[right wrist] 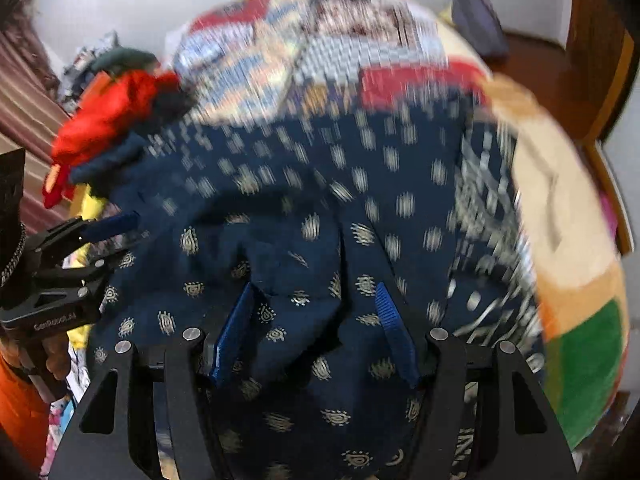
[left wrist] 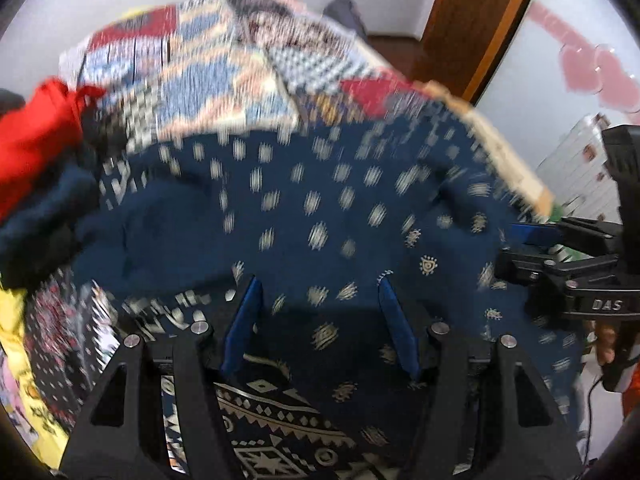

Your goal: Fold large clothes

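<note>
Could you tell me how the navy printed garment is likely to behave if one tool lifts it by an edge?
The navy garment would probably drape and sag, since it already lies in soft folds. It looks thin, so likely light. Being large, one tool's grip would probably leave most of it trailing on the bed.

Open left tool above navy patterned garment on patchwork bedspread

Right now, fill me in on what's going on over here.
A person is working a navy patterned garment spread on a bed over a patchwork quilt. Each hand has a hand-held gripper: the left hand-held gripper and the right hand-held gripper both stand open over the navy cloth, pinching nothing. A red garment lies bunched at the far left. The pictures are motion-blurred.
</note>
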A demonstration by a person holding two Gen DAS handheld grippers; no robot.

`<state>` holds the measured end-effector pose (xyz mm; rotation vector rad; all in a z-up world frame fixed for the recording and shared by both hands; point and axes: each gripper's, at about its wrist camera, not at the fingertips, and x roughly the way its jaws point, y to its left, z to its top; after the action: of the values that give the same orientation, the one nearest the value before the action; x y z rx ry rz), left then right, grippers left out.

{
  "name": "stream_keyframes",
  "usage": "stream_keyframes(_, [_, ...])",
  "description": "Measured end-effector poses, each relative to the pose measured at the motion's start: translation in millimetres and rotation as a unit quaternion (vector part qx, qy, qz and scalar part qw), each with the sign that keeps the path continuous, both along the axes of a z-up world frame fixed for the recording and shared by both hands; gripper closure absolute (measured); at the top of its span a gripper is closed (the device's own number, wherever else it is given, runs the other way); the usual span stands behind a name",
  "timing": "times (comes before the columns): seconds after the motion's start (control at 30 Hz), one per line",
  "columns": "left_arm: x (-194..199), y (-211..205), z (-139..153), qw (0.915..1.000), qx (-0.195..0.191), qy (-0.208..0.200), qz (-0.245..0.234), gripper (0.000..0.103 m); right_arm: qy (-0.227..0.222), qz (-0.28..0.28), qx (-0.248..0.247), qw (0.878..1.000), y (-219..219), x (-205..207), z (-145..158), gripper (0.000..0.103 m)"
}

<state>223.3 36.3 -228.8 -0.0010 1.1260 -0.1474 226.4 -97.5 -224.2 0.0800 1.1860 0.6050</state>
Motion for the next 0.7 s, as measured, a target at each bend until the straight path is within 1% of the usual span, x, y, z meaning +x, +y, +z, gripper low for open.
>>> stream_keyframes(0.03, [-2, 0, -5, 1.0, 0.003, 0.001, 0.002, 0.037, 0.004, 0.002, -0.001, 1.0, 1, -2, -6, 0.044])
stream_keyframes(0.1, [-7, 2, -7, 0.9998, 0.002, -0.015, 0.01, 0.034, -0.008, 0.002, 0.002, 1.0, -1, -6, -5, 0.043])
stream_keyframes(0.27, [-7, 10, 4, 0.9996, -0.02, -0.007, 0.019, 0.034, -0.004, 0.002, 0.001, 1.0, -7, 1, 12, 0.042])
stream_keyframes(0.4, [-10, 28, 31, 0.9981, -0.035, -0.04, 0.031, 0.034, -0.036, -0.002, 0.009, 0.999, -19, 6, 35, 0.041])
stream_keyframes(0.5, [-13, 57, 54, 0.9942, -0.05, -0.071, 0.064, 0.033, -0.072, -0.019, 0.009, 0.997, -34, 11, 54, 0.039])
stream_keyframes(0.57, [-14, 77, 64, 0.9908, -0.056, -0.082, 0.092, 0.033, -0.09, -0.034, 0.01, 0.995, -45, 16, 62, 0.036])
stream_keyframes(0.6, [-14, 88, 67, 0.9888, -0.058, -0.087, 0.106, 0.032, -0.098, -0.045, 0.01, 0.994, -51, 20, 66, 0.034])
stream_keyframes(0.7, [-14, 122, 66, 0.982, -0.066, -0.09, 0.152, 0.031, -0.107, -0.081, 0.013, 0.991, -68, 33, 69, 0.033])
